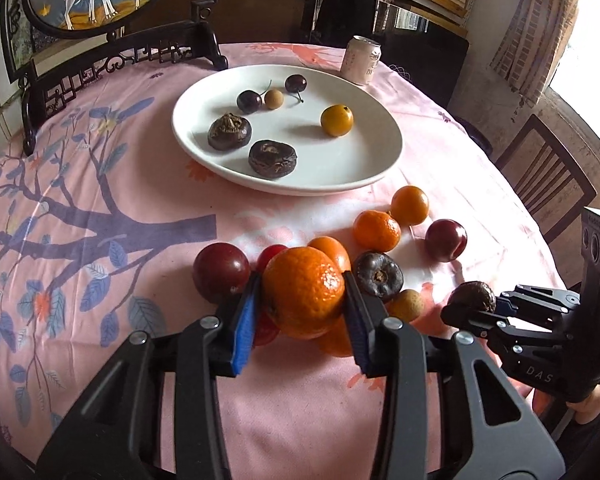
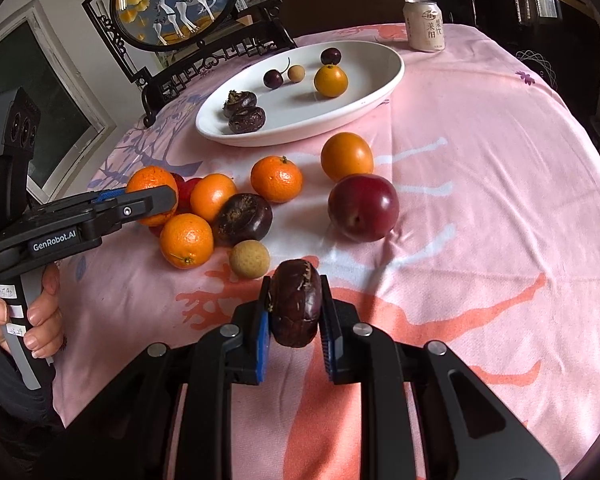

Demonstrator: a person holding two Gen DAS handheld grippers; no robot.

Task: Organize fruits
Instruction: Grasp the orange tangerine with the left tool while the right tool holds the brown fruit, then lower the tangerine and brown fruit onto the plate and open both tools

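Pinching a mandarin [image 1: 303, 292] between the blue pads of my left gripper [image 1: 302, 308], I am holding it at the near edge of the fruit pile, with the pads pressing on both of its sides. A dark red plum [image 1: 221, 270] is sitting just to the left of that gripper, and a dark brown water chestnut [image 1: 378, 273] is lying just to its right. My right gripper [image 2: 295, 312] is squeezing another water chestnut [image 2: 295, 302] on edge between its pads, slightly above the pink tabletop [image 2: 480, 208]. Just ahead of it a small tan longan [image 2: 249, 259] is resting on the cloth, and a large plum [image 2: 363, 207] is sitting farther ahead to the right.

Both grippers are pointing steeply downward toward the tabletop. In the right wrist view a hand [image 2: 20, 316] is wrapping around the left gripper's handle at the left edge, fingers curled around the grip.

Beyond the pile a white plate [image 1: 364, 164] is carrying two water chestnuts, two cherries, a small longan and a yellow fruit [image 1: 336, 120]. A drink can [image 1: 361, 59] is standing behind the plate, near the far edge of the tabletop.
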